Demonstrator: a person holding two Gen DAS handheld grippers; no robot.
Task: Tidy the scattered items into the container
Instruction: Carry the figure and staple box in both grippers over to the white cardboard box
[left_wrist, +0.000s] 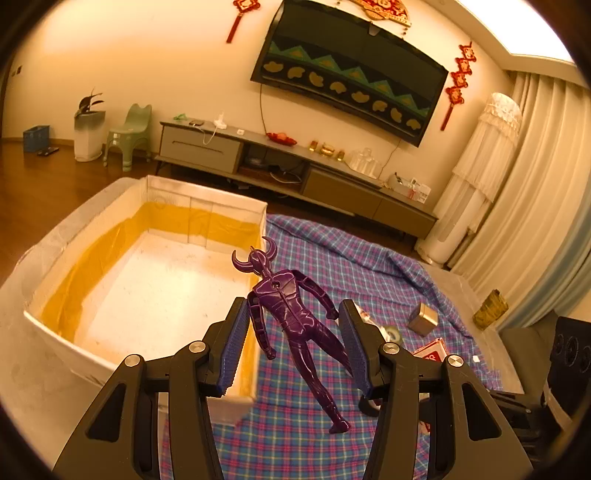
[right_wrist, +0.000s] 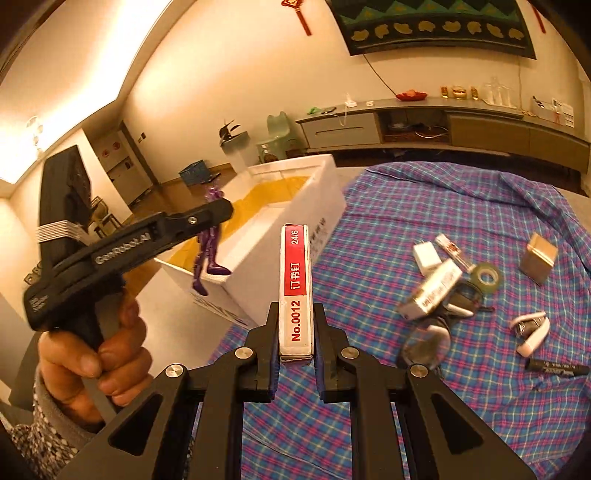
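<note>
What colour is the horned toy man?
Shiny dark purple all over, that plastic horned toy figure; the left wrist view shows it best.

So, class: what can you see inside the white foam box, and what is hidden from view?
The white foam box shows a bare white floor and yellow lining on its inner walls, with no items visible. Its near right corner is covered by the left tool and the purple figure.

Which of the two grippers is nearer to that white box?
Left. The left gripper, holding the purple figure, hangs right at the white box's near rim. The right gripper, clamped on a staple box, sits farther back over the checked cloth.
</note>
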